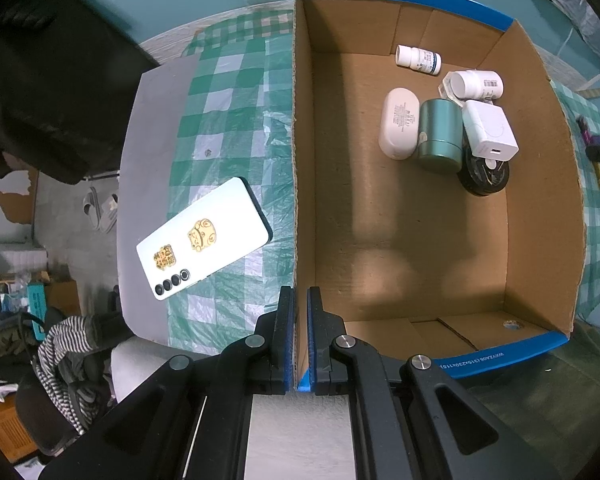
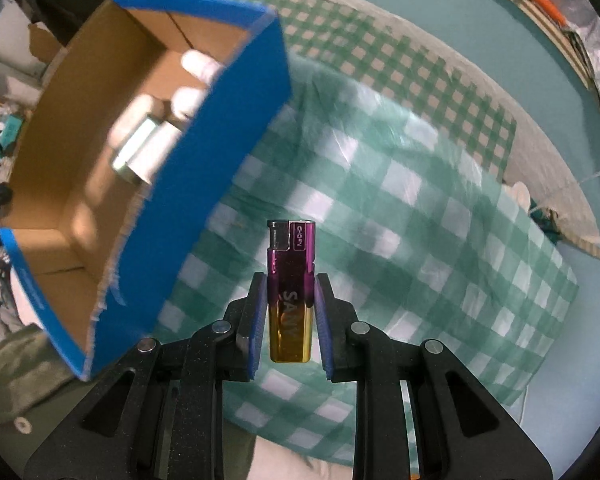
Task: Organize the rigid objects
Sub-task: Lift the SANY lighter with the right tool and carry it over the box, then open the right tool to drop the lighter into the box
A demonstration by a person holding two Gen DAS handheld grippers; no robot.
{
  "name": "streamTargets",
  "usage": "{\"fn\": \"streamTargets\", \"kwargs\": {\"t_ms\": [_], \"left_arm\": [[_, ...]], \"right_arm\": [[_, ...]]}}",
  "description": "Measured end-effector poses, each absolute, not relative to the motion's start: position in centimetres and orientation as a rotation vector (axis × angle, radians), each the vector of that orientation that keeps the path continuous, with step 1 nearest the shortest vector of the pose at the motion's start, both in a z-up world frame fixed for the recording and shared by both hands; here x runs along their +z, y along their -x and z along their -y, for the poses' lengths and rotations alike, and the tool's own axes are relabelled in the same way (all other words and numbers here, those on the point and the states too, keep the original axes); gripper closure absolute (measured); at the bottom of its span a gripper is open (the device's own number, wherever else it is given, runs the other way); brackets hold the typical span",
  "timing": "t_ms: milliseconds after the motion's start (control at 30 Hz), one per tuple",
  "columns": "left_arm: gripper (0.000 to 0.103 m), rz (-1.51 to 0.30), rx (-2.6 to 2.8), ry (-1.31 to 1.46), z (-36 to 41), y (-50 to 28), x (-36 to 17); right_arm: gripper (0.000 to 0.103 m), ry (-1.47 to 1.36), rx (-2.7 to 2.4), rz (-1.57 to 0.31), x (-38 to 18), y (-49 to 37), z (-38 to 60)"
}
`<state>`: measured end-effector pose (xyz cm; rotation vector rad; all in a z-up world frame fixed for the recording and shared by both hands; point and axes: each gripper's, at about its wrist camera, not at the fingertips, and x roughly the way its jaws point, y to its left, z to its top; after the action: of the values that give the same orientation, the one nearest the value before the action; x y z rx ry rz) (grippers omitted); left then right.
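At 6 o'clock in the left wrist view, the left gripper (image 1: 297, 332) is pressed onto the near left wall of the open brown cardboard box with blue outer faces (image 1: 428, 248), one finger outside and one inside, evidently to steady the box while items are loaded. Inside the box, toward 1 o'clock, lie a white oval plastic case (image 1: 398, 122), a green metal cylindrical tin (image 1: 439, 136), a white square charger block (image 1: 489, 130), a black round disc (image 1: 484, 178) partly under the charger, and two white pill bottles (image 1: 418, 60) on their sides. Outside the box, at 9 o'clock on the green-and-white checked plastic tablecloth (image 1: 236, 128), a white smartphone with gold stickers (image 1: 204, 238) lies face down and not yet collected. At 6 o'clock in the right wrist view, the right gripper (image 2: 291, 312) pinches a purple-and-gold metallic lighter (image 2: 291, 292) by its flat sides, cap end pointing away, held clear of the cloth. The box sits at 10 o'clock from the lighter, well apart and blurred. Judged from this layout, the lighter is destined for the box, and a grip low on its body should permit a clean drop over the blue wall.
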<state>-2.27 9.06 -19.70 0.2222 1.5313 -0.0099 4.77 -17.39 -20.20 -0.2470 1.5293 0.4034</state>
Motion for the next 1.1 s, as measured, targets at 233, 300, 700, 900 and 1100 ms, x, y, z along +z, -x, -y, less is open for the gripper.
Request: {"fn": "streamTargets", "kwargs": {"t_ms": [233, 300, 700, 900, 1100], "left_arm": [[0.099, -1.529, -0.022, -0.218, -9.3, 2.3, -19.6], [0.099, -1.528, -0.024, -0.218, -9.2, 2.3, -19.6], [0.099, -1.525, -0.036, -0.219, -9.5, 2.4, -19.4], [0.099, -1.526, -0.038, -0.219, -9.5, 2.6, -19.4], [0.099, -1.525, -0.04, -0.22, -9.6, 2.8, -19.3]], "right_arm": [[0.081, 0.25, 0.456, -1.475, -17.5, -5.8, 14.3], [0.081, 0.247, 0.469, -1.465, -17.1, -6.1, 13.5], [0.081, 0.284, 0.539, -1.44, -17.1, -7.4, 8.1], [0.081, 0.305, 0.559, -1.451, -18.5, -7.7, 6.1], [0.081, 0.318, 0.569, -1.462, -19.4, -7.8, 4.7]]}}
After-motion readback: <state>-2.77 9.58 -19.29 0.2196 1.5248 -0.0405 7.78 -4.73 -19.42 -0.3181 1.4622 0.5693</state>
